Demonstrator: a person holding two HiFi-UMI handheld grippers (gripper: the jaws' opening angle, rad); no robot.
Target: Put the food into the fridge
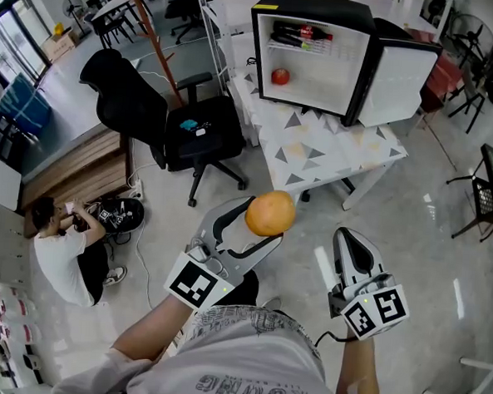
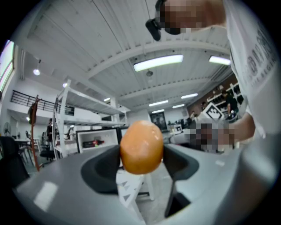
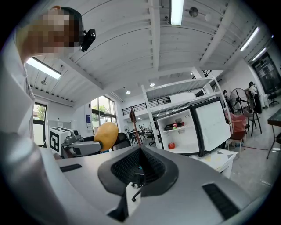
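Observation:
An orange [image 1: 270, 213] is clamped between the jaws of my left gripper [image 1: 264, 221], held in the air well short of the table; the left gripper view shows the orange [image 2: 141, 147] filling the gap between the jaws. My right gripper [image 1: 353, 245] is shut with nothing in it, level with the left one and to its right. The small fridge [image 1: 318, 51] stands on the patterned table [image 1: 324, 151] ahead with its door [image 1: 397, 83] swung open to the right. Inside it are a red apple [image 1: 280, 76] on the floor and cola bottles [image 1: 302, 34] on the shelf.
A black office chair [image 1: 172, 122] stands left of the table. A person [image 1: 68, 248] sits on the floor at the left near a dark helmet-like object [image 1: 120, 215]. Another chair [image 1: 490, 194] is at the right edge. Shiny grey floor lies between me and the table.

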